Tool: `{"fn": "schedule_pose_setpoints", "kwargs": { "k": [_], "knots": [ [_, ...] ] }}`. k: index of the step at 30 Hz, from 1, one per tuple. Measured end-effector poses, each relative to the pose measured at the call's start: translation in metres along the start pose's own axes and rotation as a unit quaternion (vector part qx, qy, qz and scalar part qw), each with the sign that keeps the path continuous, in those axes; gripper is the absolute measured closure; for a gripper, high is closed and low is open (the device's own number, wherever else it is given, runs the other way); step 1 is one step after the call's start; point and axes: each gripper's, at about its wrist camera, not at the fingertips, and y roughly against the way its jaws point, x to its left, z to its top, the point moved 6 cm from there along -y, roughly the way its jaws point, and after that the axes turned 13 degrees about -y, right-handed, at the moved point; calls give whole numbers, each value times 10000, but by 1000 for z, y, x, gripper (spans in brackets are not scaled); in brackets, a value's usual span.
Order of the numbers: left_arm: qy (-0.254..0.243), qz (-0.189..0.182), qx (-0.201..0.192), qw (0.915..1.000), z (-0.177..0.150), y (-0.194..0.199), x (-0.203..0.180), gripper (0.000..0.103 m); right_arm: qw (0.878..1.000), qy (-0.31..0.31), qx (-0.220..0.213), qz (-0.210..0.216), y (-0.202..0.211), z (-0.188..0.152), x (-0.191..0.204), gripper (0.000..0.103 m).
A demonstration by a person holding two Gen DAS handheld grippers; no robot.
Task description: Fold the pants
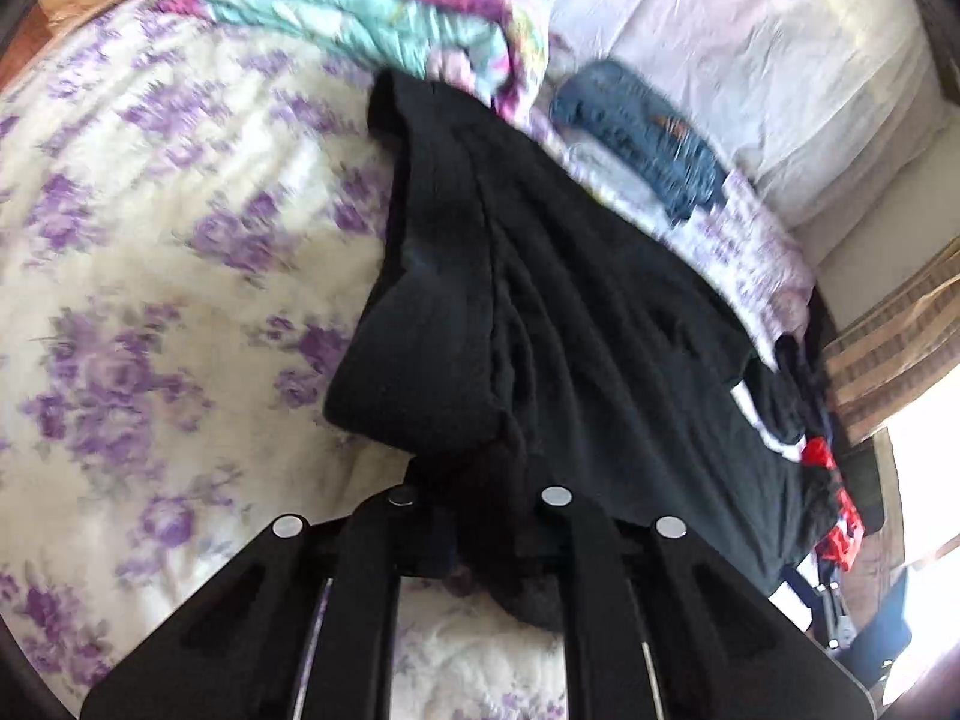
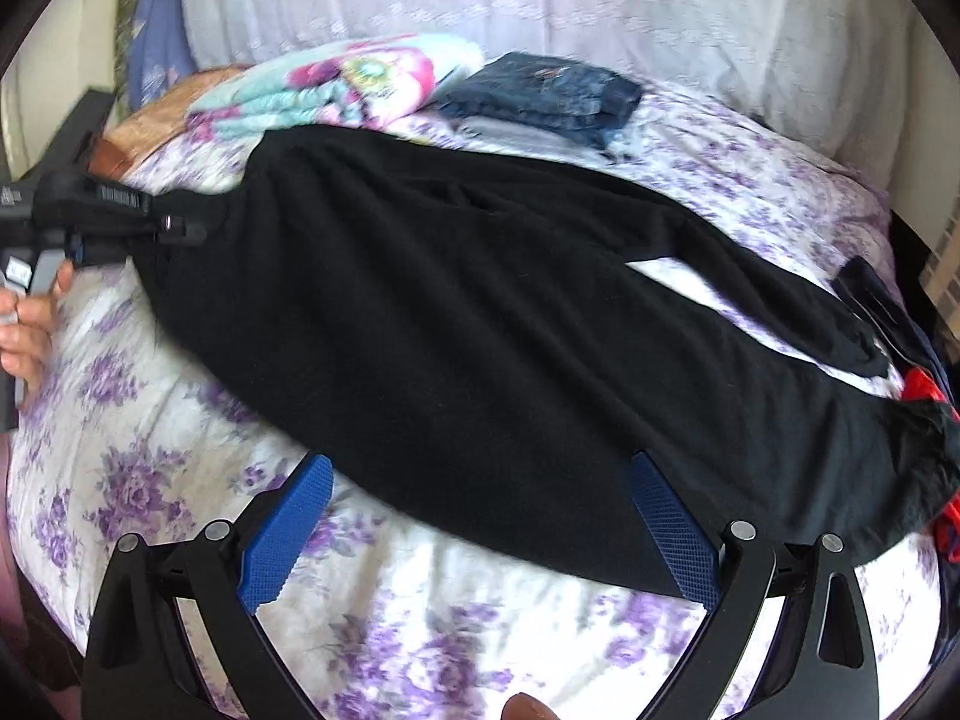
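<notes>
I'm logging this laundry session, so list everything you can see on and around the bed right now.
Black pants: one, black, spread across the bed, waist end at the left gripper.
Folded jeans: one stack, blue, behind the pants.
Quilt: one, teal and pink, folded near the jeans.
Bedspread: one, white with purple flowers, under everything.
Red cloth: one, at the pants' far end.
Left gripper: shut on the black pants.
Right gripper: open, blue pads, at the pants' near edge.
Hand: one, holding the left gripper.
</notes>
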Motion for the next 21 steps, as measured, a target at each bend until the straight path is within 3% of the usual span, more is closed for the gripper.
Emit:
{"fn": "schedule_pose_setpoints", "kwargs": {
  "k": [5, 8, 11, 13, 15, 16, 19, 20, 21],
  "knots": [
    [235, -98, -681, 9974, -11, 55, 24, 95, 9980, 622, -44, 70, 9, -4, 28, 3],
    [247, 137, -1058, 9940, -24, 102, 45, 95, 9970, 742, -55, 229, 14, -4, 40, 3],
    [238, 428, -1069, 9931, -39, 118, 64, 95, 9959, 785, 25, 447, 17, -11, 47, 3],
    [174, 573, -704, 9957, -55, 106, 75, 93, 9959, 745, 124, 497, 16, -17, 46, 3],
    [198, 870, -275, 9956, -74, 91, 87, 73, 9972, 569, 188, 440, 15, -21, 34, 3],
    [187, 1002, -219, 9945, -78, 90, 91, 69, 9984, 348, 192, 396, 18, -21, 19, 3],
    [250, 1031, -402, 9935, -77, 106, 96, 52, 9994, -337, 9, 53, 34, -17, -31, 3],
    [261, 1106, -527, 9921, -72, 114, 98, 38, 9970, -740, -80, -209, 40, -16, -62, 3],
    [212, 1216, -692, 9899, -67, 125, 97, 32, 9926, -1128, -130, -430, 46, -16, -90, 3]
  ]
}}
